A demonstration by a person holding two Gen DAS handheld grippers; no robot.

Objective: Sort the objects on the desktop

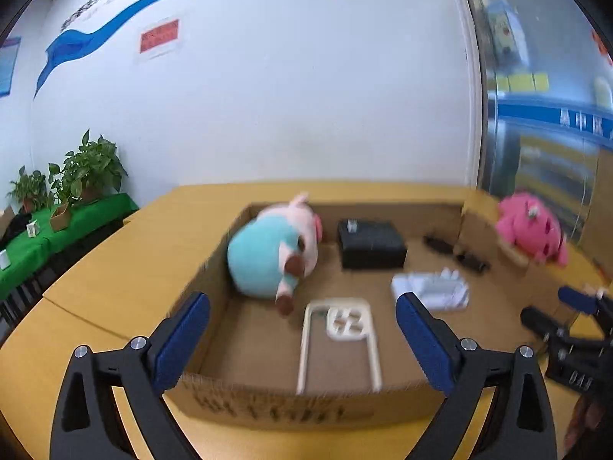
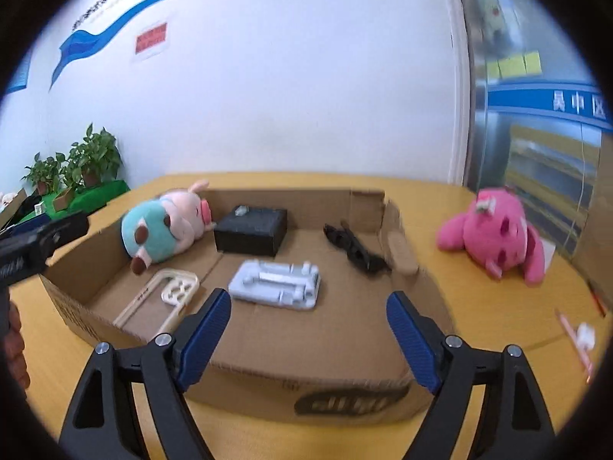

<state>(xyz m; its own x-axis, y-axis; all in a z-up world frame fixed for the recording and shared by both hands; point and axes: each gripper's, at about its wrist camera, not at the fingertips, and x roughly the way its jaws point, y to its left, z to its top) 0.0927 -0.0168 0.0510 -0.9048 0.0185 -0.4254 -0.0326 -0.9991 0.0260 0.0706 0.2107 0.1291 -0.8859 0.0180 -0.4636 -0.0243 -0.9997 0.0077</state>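
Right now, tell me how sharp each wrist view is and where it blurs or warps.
Left wrist view: motion-smeared throughout; the pig and box edges streak, and the table bows.
Right wrist view: somewhat crisper; the tray and pink toy read, though the box's right wall smears; dark vignette rings the frame.

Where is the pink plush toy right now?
The pink plush toy lies on the yellow table, outside the cardboard box, past its right end in the right wrist view, near the glass partition.
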